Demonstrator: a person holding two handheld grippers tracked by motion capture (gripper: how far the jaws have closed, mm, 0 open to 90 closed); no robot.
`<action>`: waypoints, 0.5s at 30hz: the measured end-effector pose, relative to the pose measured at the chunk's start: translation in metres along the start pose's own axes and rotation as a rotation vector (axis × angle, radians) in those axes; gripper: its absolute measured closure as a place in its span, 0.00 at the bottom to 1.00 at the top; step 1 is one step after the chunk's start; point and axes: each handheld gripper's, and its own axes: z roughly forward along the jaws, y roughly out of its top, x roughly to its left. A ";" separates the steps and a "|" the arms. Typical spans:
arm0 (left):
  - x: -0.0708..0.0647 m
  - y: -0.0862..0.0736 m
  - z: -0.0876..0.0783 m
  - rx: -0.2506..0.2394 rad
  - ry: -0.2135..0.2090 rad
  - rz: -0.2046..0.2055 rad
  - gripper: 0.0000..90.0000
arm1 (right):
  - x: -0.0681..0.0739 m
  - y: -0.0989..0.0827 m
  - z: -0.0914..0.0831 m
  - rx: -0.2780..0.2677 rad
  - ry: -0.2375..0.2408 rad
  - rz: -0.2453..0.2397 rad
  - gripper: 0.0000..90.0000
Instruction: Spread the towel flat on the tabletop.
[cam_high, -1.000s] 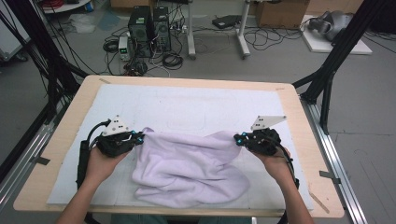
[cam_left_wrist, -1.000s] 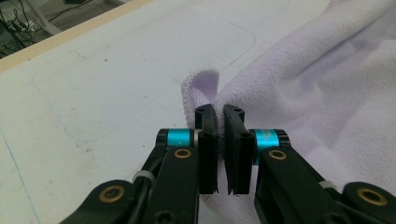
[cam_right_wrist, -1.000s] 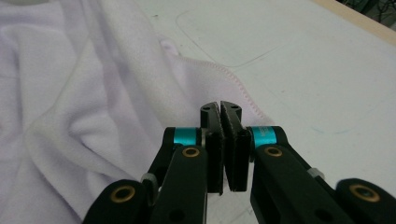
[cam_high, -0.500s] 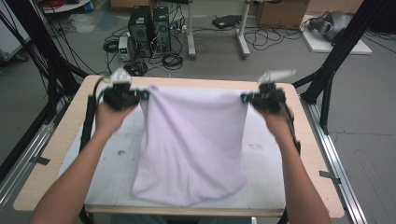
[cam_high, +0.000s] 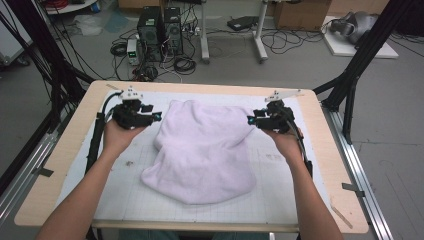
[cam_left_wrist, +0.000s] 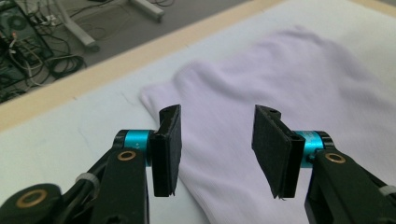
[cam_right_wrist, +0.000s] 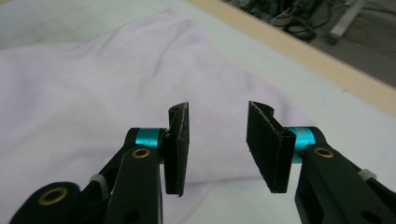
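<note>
On the left we see the left gripper (cam_high: 156, 116) just beside the towel's (cam_high: 202, 147) left edge — its jaws have just been opening, nothing between them. The pale towel lies loosely spread mid-surface (cam_high: 65, 150), bare mat all around. Right gripper (cam_high: 250, 120) at the right edge — jaws likewise just opened, holding nothing.

Even, soft overhead light — bright on the white mat (cam_high: 125, 200), no glare. Shadows faint under the towel (cam_high: 205, 145) and forearms. High view slightly soft, low detail. Gripper views: jaws sharp, floor clutter behind blurred — towel folds (cam_left_wrist: 299, 79) lose texture in pale light
</note>
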 end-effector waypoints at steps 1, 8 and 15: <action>-0.004 -0.006 -0.001 -0.004 -0.011 0.005 0.57 | 0.007 -0.007 0.000 0.000 0.024 -0.001 0.65; -0.033 -0.046 -0.016 -0.008 -0.088 -0.001 0.50 | 0.048 -0.047 -0.009 -0.008 0.138 -0.054 0.57; -0.057 -0.077 -0.044 -0.013 -0.117 0.041 0.44 | 0.073 -0.078 -0.025 -0.035 0.185 -0.067 0.55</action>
